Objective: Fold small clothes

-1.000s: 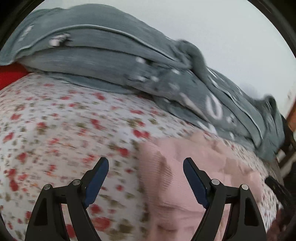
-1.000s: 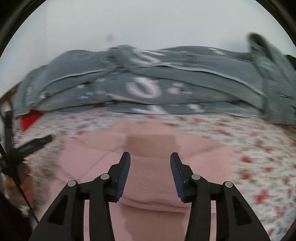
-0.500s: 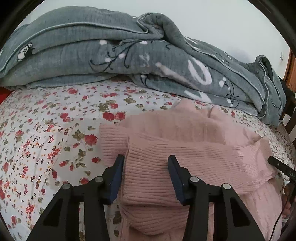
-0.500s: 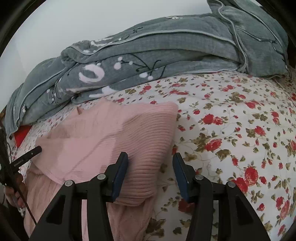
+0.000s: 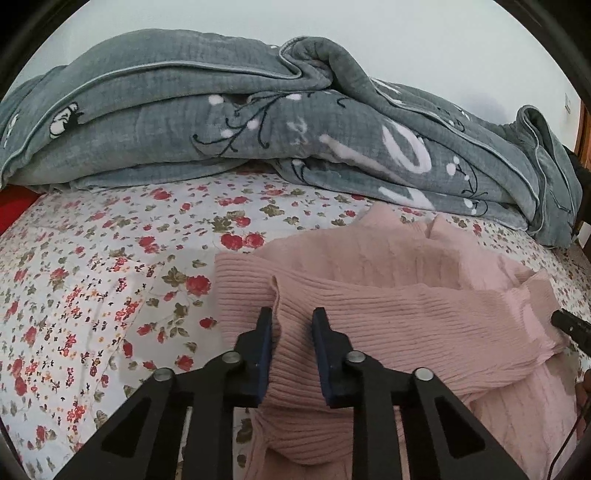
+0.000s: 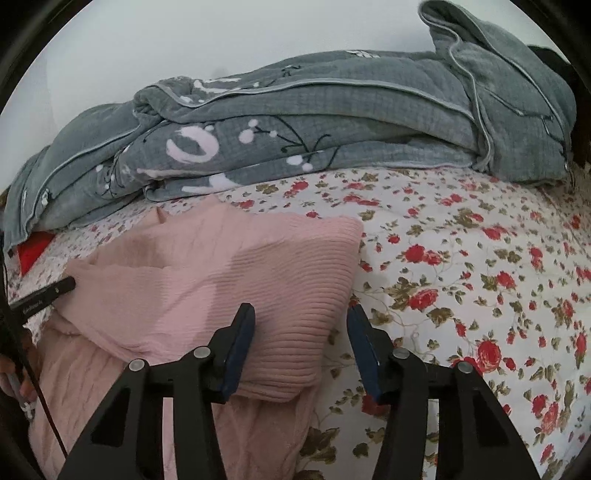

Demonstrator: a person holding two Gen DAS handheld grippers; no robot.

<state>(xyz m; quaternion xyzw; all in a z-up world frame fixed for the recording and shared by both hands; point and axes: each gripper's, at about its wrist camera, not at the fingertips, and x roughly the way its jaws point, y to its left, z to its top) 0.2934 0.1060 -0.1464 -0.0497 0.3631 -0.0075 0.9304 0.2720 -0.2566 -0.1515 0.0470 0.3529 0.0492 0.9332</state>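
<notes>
- The bed sheet, white with little red roses, fills most of both views and everything else sits on it.
- A big grey blanket with white and black flower print is bunched up along the far side, right against the pale wall.
- The pink sweater lies on the near part of the sheet, a bit in front of the blanket. It's a ribbed knit, with a ribbed part folded across the body. In the right wrist view its ribbed edge ends about mid-frame, with bare sheet to the right.
- The left gripper has its fingers closing, and a raised pinch of ribbed fabric is bunched up between the blue pads. Looks like they're already squeezing it.
- The right gripper sits over the sweater's near right corner with its fingers well apart. The left pad is over the knit, the right pad is just off the edge over the sheet, and neither looks like it's pressing on anything.
- A bit of red fabric pokes out under the blanket at far left; can't really tell what it is.
</notes>
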